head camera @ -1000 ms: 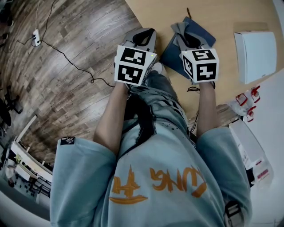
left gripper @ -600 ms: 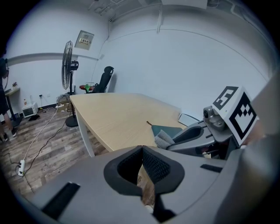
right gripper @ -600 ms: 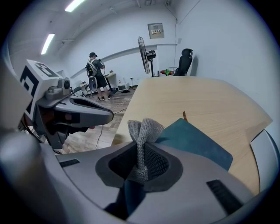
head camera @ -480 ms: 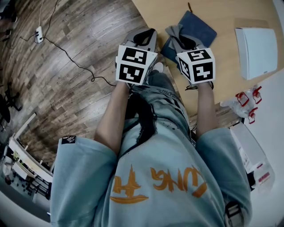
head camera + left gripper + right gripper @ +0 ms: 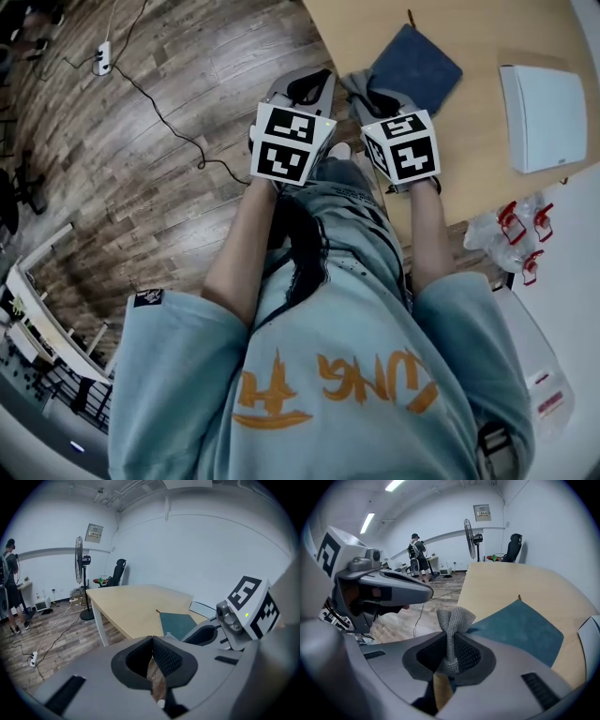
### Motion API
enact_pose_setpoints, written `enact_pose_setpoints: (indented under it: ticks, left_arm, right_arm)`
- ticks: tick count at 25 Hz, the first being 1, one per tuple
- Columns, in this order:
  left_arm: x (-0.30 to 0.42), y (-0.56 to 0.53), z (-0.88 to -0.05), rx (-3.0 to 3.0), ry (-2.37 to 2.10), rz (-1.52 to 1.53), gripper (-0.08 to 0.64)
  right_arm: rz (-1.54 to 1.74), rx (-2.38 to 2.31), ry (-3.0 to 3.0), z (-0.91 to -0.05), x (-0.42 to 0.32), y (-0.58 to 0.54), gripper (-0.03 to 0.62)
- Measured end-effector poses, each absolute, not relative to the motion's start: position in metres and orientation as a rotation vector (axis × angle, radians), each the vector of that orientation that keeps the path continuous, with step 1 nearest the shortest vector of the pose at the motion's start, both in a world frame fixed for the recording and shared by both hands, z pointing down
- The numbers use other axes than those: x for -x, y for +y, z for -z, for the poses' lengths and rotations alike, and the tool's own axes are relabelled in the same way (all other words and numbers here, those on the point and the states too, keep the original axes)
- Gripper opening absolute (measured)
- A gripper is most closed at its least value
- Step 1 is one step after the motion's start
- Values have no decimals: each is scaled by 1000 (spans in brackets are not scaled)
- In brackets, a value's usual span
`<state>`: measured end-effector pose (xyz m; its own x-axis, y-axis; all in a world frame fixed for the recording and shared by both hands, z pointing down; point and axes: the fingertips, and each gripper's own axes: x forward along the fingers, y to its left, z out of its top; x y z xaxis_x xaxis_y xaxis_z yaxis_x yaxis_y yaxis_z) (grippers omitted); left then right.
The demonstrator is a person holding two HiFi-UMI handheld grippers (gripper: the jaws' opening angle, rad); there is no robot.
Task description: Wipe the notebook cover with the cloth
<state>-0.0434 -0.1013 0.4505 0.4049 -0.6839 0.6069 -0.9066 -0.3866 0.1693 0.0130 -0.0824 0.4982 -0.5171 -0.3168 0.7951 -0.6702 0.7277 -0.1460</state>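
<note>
Nearest, left claw (image 5: 152, 641): jaws pressed together, nothing between them, held off the counter (image 5: 469, 28) edge, over the wood floor (image 5: 169, 169). Just beside it, right claw (image 5: 452, 639): jaws pinching a grey knit cloth (image 5: 454, 618), 1 tuft standing up past the tips. Just beyond the cloth, the blue notebook (image 5: 417, 64) lies flat on the counter, cover up; whether cloth touches cover, cannot tell. Further right, 1 white flat box (image 5: 548, 117). Far back, a standing fan (image 5: 79, 564) and a dark chair (image 5: 118, 571).
</note>
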Motion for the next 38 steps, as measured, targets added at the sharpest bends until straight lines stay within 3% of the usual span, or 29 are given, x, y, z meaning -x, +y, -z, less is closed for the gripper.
enact_pose_setpoints:
  ticks: [10,38]
  left_arm:
    - [83,-109,-384,-2199,-1498,-422,17]
    - [218,-275,-103,-2551,-1884,159,17]
  right_arm:
    - [-659,-829,-2170,-481,-2,-85,46]
    - [-103,-1646,-2660,-144,43,-278,47]
